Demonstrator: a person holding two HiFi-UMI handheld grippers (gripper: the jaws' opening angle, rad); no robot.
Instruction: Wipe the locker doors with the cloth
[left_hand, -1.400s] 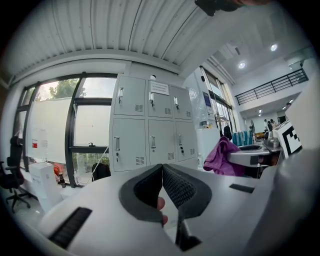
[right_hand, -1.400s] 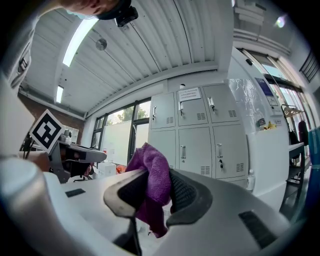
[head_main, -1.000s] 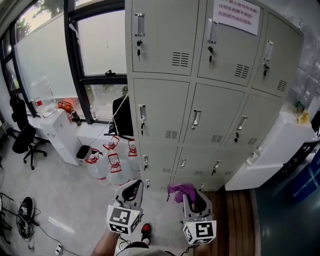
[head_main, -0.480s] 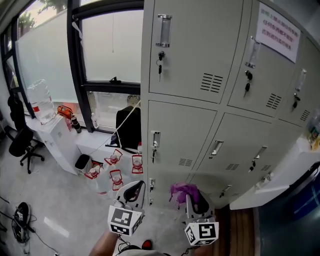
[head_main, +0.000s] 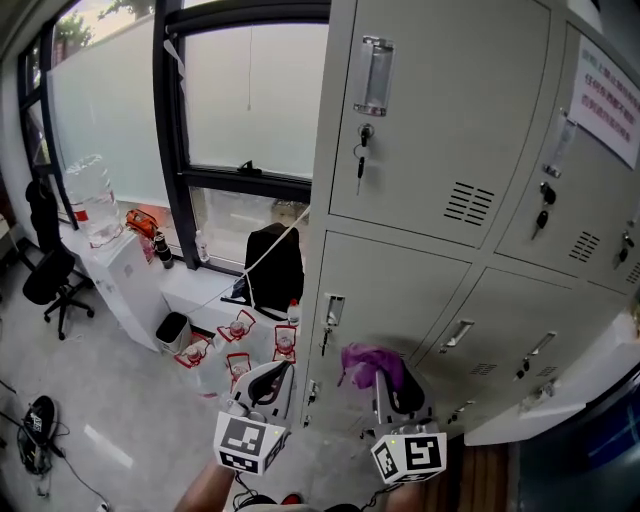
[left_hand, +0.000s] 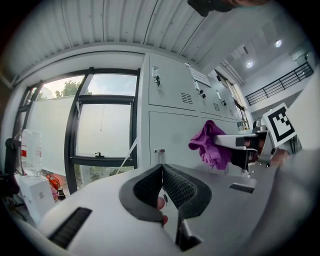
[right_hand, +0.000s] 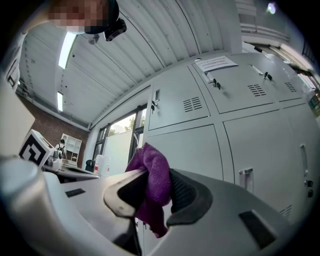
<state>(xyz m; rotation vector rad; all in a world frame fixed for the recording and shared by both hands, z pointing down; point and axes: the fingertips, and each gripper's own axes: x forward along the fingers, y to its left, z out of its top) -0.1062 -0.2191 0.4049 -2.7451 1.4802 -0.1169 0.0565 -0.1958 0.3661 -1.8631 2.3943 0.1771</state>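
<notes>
A bank of grey metal lockers (head_main: 450, 150) fills the right half of the head view, each door with a handle, a key and a vent. My right gripper (head_main: 385, 375) is shut on a purple cloth (head_main: 368, 362), which bunches out of its jaws just short of the middle-row door (head_main: 390, 300). In the right gripper view the cloth (right_hand: 152, 185) hangs between the pads, with locker doors (right_hand: 185, 150) beyond. My left gripper (head_main: 268, 378) is shut with nothing in it, low and to the left of the cloth. From the left gripper view the cloth (left_hand: 210, 144) shows at right.
A tall window (head_main: 240, 100) with a dark frame stands left of the lockers. Below it are a black bag (head_main: 272, 272), several water jugs (head_main: 240, 335) on the floor, a bin (head_main: 172, 328) and a white cabinet (head_main: 120, 280). An office chair (head_main: 45, 285) sits far left.
The head view has moved closer to the lockers and turned left, so the doors loom larger. Both grippers keep their hold and place in the view; the cloth sits nearer the middle door.
</notes>
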